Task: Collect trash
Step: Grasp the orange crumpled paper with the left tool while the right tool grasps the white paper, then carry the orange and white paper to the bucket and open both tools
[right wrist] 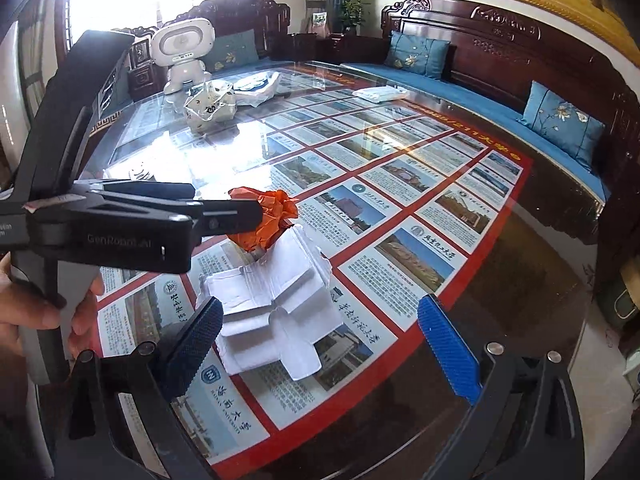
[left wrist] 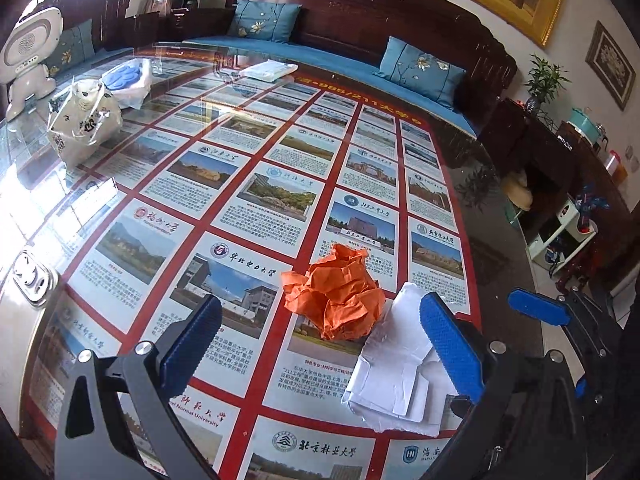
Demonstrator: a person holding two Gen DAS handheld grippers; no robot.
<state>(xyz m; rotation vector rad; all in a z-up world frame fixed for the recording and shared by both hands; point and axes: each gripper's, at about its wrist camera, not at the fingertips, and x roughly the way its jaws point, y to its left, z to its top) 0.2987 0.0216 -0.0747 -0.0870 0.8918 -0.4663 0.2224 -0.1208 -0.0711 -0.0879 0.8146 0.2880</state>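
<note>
The crumpled orange paper ball [left wrist: 335, 294] lies on the glass tabletop [left wrist: 500, 240], touching the flattened white carton [left wrist: 400, 368] at its 5 o'clock. The left gripper [left wrist: 320, 340] hovers with its 2 fingers spread wide; the right gripper [right wrist: 320, 344] likewise gapes, holding nothing.

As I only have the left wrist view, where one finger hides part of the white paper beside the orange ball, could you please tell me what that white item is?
Observer: The right wrist view shows a flattened white carton, unfolded with its flaps spread, lying on the glass table.
Operator: Thank you. Is the right gripper on it?
Observer: The right gripper is open. The carton's near part lies between its fingers, toward the left one, and nothing is clamped.
Operator: Does the ball touch the carton?
Observer: The orange paper ball appears to overlap the carton's far flap.
</note>
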